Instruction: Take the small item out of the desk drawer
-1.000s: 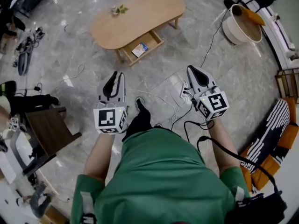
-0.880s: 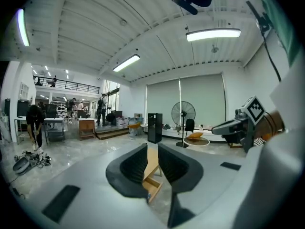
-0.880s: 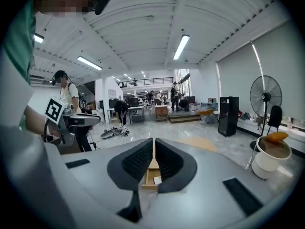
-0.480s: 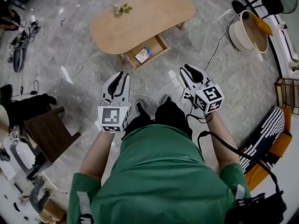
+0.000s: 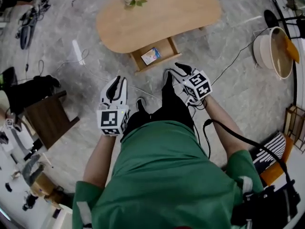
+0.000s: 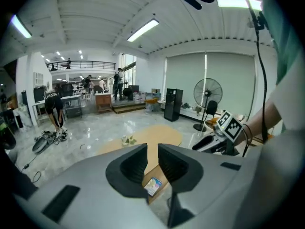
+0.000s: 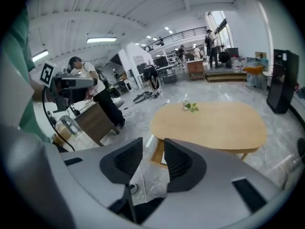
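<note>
Two empty grippers: left gripper narrowly open, right gripper with jaws that have just been opening wider. Flat rectangular item lies in the open wooden drawer under the oval counter's near edge.

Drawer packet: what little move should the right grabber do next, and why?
Probably carry the right gripper forward and down toward the small item in the open drawer. Its jaws have just been opening, with nothing between them, and it hangs short of the drawer.
</note>
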### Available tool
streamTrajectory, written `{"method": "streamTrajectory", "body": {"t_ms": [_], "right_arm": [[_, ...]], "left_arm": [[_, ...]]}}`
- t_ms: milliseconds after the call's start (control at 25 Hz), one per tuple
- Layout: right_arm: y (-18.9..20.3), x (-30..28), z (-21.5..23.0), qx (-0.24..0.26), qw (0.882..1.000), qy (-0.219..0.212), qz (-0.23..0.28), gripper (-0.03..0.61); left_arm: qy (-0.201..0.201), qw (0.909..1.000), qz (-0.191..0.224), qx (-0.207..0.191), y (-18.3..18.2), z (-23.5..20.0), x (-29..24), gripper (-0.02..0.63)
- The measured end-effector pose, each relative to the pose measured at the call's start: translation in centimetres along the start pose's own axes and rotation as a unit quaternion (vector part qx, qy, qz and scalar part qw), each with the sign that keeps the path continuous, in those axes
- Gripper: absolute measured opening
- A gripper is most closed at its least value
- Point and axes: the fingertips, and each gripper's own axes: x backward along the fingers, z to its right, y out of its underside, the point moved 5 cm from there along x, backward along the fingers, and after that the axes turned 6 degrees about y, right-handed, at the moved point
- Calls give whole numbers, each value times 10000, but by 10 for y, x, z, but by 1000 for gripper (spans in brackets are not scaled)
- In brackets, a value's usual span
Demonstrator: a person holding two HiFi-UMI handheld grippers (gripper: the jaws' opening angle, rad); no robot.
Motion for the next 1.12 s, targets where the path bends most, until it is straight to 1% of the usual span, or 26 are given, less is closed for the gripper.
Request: {"method": "streamTrajectory", "body": {"t_ms": [120,240,400,520,600,680,760,920,1000,1120], "right_arm": [[5,-41,25,448,9971,-430,-440,158],[10,-79,45,636,9922,-721,-792,158],[28,-124,60,583,9875,-924,-1135,158],[46,-150,70,265,9868,-919,-1308,158],[55,-170,79,-44,9876,-820,-1336,158],[65,-193,88,-249,9872,-737,-1389,158],[76,-216,94,-203,9855,-731,-1520,158],[96,-254,103,174,9793,-735,-1876,160],[104,-272,107,161,9777,-707,-1972,160],[121,-300,112,-32,9746,-691,-2129,160]], "left_arm": [[-336,9991,-207,137,0,-12,-31,81],[-563,9971,-404,324,8,-23,-55,81],[-687,9944,-644,474,25,-26,-73,81],[-722,9930,-778,520,39,-23,-80,81],[-713,9927,-807,534,49,-25,-88,81],[-658,9926,-814,607,63,-31,-97,81],[-563,9919,-835,769,83,-37,-109,81],[-332,9877,-959,1188,134,-45,-134,81],[-243,9861,-1033,1277,154,-47,-144,81],[-189,9843,-1060,1401,178,-51,-154,81]]}}
